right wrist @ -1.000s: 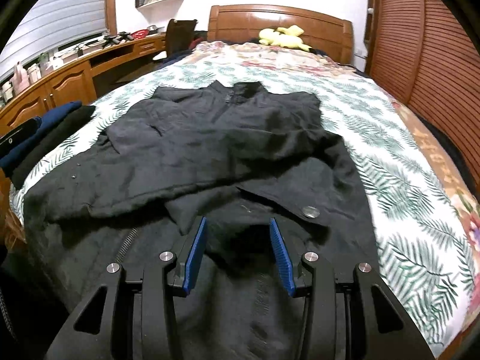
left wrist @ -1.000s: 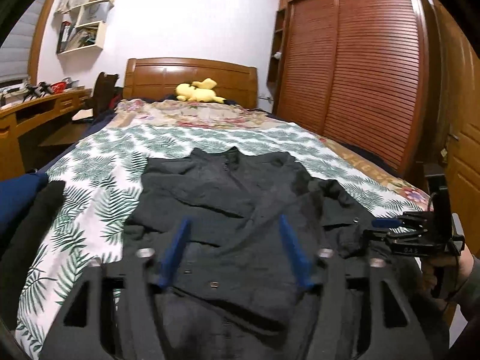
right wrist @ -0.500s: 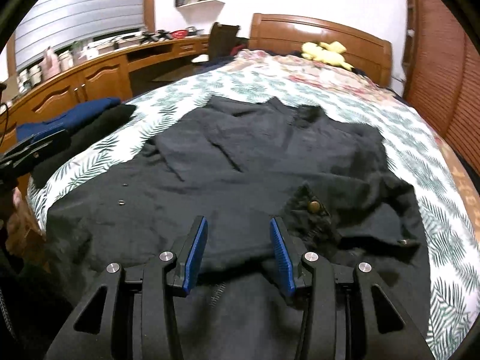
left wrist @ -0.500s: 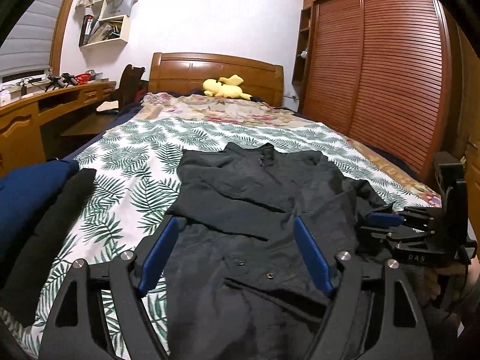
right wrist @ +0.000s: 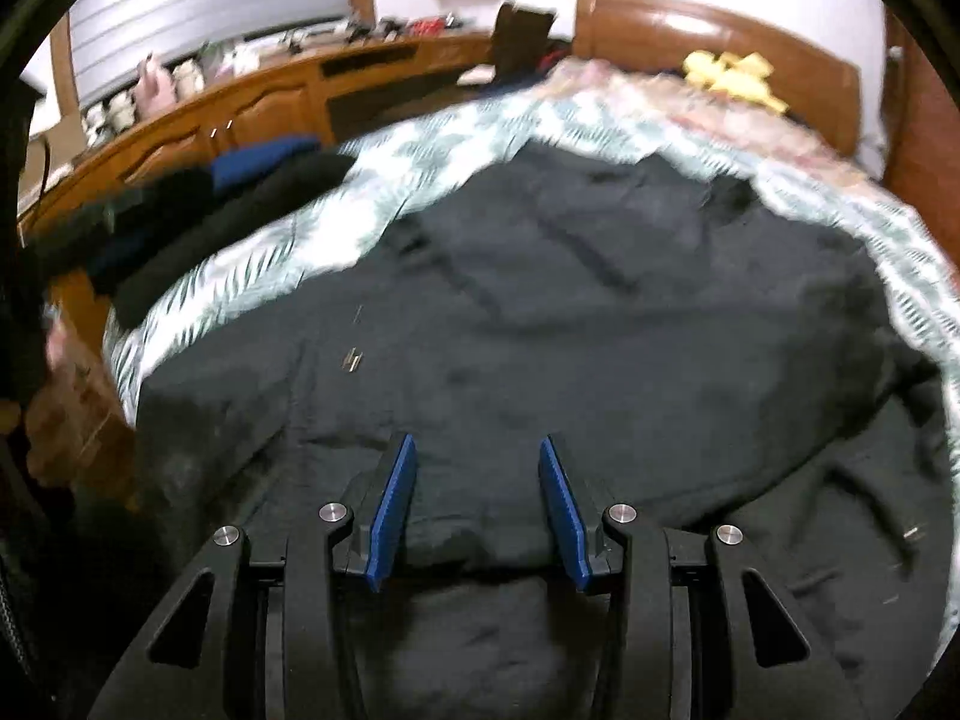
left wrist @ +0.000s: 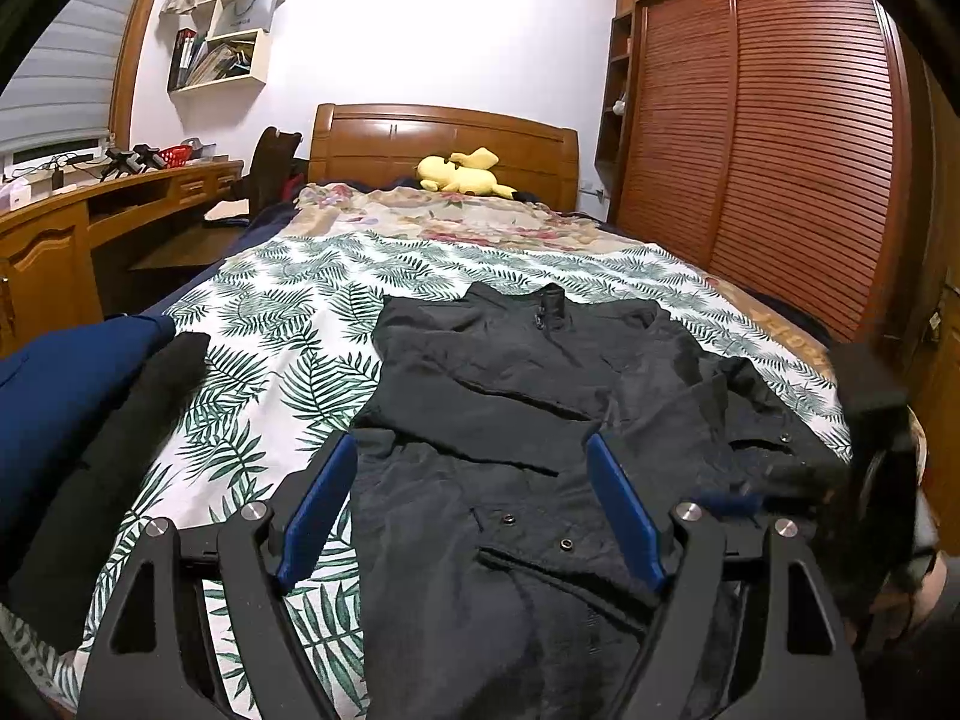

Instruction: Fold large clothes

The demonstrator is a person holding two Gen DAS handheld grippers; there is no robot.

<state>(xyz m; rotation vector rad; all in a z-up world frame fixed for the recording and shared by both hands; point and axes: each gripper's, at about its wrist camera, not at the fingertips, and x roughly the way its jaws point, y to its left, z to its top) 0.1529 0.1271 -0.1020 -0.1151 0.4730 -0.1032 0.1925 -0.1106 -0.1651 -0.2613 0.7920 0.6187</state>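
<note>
A large black jacket (left wrist: pixel 540 420) lies spread on the leaf-print bedspread (left wrist: pixel 288 312), collar toward the headboard, sleeves folded across the body. My left gripper (left wrist: pixel 471 474) is open wide and empty, hovering over the jacket's lower left part. My right gripper (right wrist: pixel 477 486) is open and empty, low over the jacket (right wrist: pixel 570 330) near its hem; this view is motion-blurred. The right gripper also shows blurred at the right edge of the left wrist view (left wrist: pixel 780 492).
Folded dark blue (left wrist: pixel 54 396) and black (left wrist: pixel 138 420) clothes lie at the bed's left edge. A wooden desk (left wrist: pixel 54 240) runs along the left wall. A yellow plush toy (left wrist: pixel 462 171) lies by the headboard (left wrist: pixel 444 144). A slatted wardrobe (left wrist: pixel 780 150) stands at the right.
Both grippers have drawn back toward the foot of the bed and shifted left. The left gripper's jaws have opened wider. The right view has swung left and blurred.
</note>
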